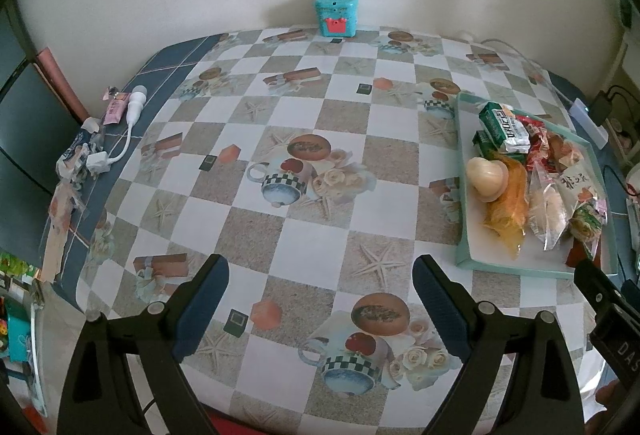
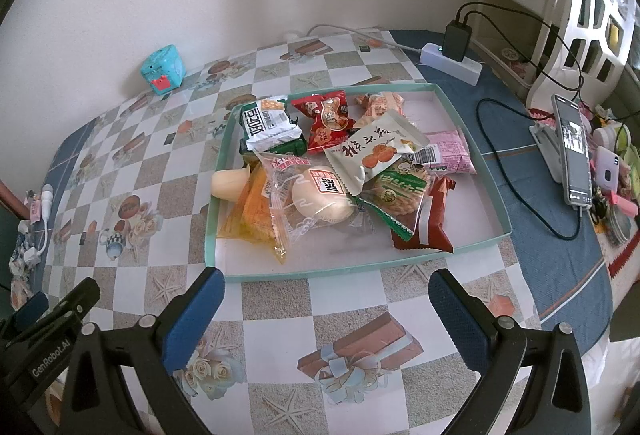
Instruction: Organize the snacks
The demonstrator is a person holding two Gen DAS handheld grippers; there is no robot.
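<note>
1. Right now your table (image 1: 304,139) fills both views, covered in a glossy checked oilcloth printed with starfish, teapots, roses and gift boxes, with a blue border at its ends.
2. Next, the shallow teal-rimmed tray (image 2: 472,139) with a pale floor sits just ahead of your right gripper (image 2: 326,311), whose blue textured pads stand wide apart over bare cloth, clamped on nothing.
3. Your left gripper (image 1: 320,299) is likewise spread wide and empty; from its view the tray (image 1: 464,235) lies ahead and off to the right, well apart from the fingertips.
4. Inside the tray the snacks lie heaped and overlapping, so several are partly buried: a clear crinkled bag with a round pale bun (image 2: 320,199), an orange-yellow translucent packet (image 2: 250,215) under it, a white packet with orange fruit print (image 2: 376,151), a red packet (image 2: 328,121), a green-and-white packet (image 2: 266,121), a green-edged cracker pack (image 2: 400,191), a brown wrapper (image 2: 430,227), and a pink packet (image 2: 450,151) mostly covered.
5. A smooth cream-coloured rounded item (image 2: 228,183) pokes over the tray's left rim; you cannot tell what it is.
6. Far off, a teal cube-shaped tin (image 1: 337,15) stands against the wall.
7. At the right end, a phone (image 2: 572,151) leans on a stand, beside a white power strip (image 2: 452,63) with a black charger plugged in.
</note>
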